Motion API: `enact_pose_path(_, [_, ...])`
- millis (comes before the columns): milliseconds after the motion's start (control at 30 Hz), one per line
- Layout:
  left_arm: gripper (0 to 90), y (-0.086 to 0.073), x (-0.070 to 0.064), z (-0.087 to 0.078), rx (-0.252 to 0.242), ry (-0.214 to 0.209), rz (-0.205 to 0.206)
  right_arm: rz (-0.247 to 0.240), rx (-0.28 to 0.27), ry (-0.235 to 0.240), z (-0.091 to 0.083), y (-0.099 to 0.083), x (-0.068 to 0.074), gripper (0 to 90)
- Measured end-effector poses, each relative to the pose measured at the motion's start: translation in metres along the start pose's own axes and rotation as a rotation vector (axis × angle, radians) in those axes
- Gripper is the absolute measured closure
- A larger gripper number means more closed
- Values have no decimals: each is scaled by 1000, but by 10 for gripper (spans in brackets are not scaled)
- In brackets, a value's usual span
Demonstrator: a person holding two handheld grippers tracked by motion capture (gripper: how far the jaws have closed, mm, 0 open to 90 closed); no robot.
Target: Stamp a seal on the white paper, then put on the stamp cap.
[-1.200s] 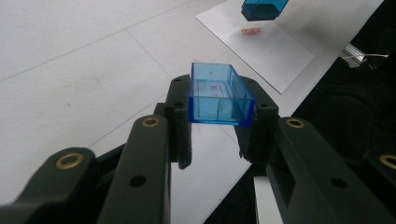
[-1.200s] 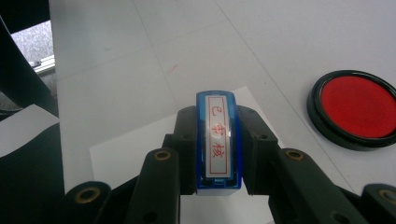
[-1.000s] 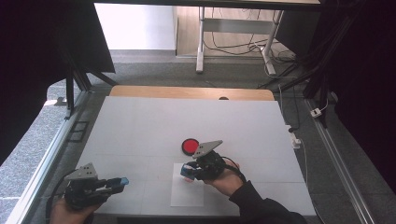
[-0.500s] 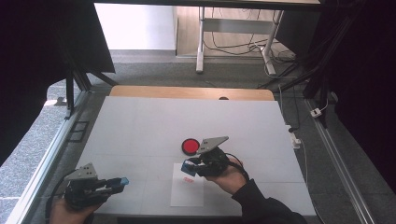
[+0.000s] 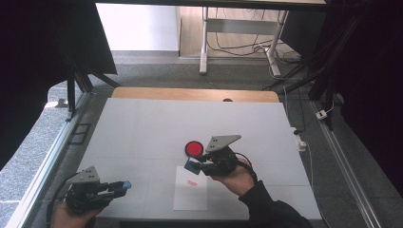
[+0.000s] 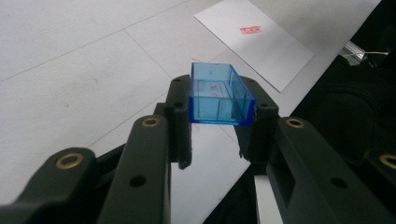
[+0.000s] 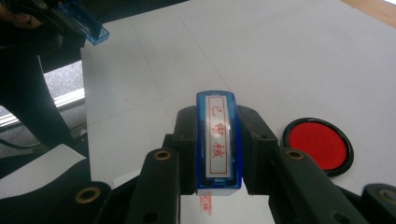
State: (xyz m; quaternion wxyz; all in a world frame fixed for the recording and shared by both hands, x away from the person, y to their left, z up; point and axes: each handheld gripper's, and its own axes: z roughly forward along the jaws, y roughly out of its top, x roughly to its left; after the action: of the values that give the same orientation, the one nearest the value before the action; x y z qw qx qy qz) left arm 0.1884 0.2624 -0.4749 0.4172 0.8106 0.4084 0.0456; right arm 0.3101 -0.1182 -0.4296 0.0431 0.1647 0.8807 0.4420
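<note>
The right gripper [image 7: 218, 154] clamps a blue rectangular rubber stamp [image 7: 218, 142], red characters up, above the white paper sheet [image 5: 191, 195]. The left gripper [image 6: 219, 133] pinches its clear blue plastic cap [image 6: 219, 95]. Wet ink risks smearing if recapped askew; the round red ink pad [image 7: 318, 144] lies just beside the right fingers.

Red print [image 5: 191, 182] on paper sheet [image 5: 190, 197]: too small to read.
Sheet's 5 o'clock corner [image 6: 285, 88]: cut by table edge.
Ink pad [image 7: 319, 144]: 7 o'clock rim behind jaw.
</note>
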Motion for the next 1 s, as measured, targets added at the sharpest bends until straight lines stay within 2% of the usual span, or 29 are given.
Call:
enact_pose_path(267, [682,0,0,0,0,-3,2,-3,-36,15,-8,6,3,711])
enact_pose_path(433, [682,0,0,0,-2,-3,6,-5,-31,21,-10,7,3,711])
enact_pose_path(533, [682,1,0,-1,-9,-23,2,-4,-32,28,-10,8,2,711])
enact_pose_path(800, [682,6,-7,2,-7,-20,48,-16,-39,35,-11,10,3,711])
enact_pose_path(1000, [682,12,-10,6,-12,-44,69,-16,-41,42,-11,10,2,711])
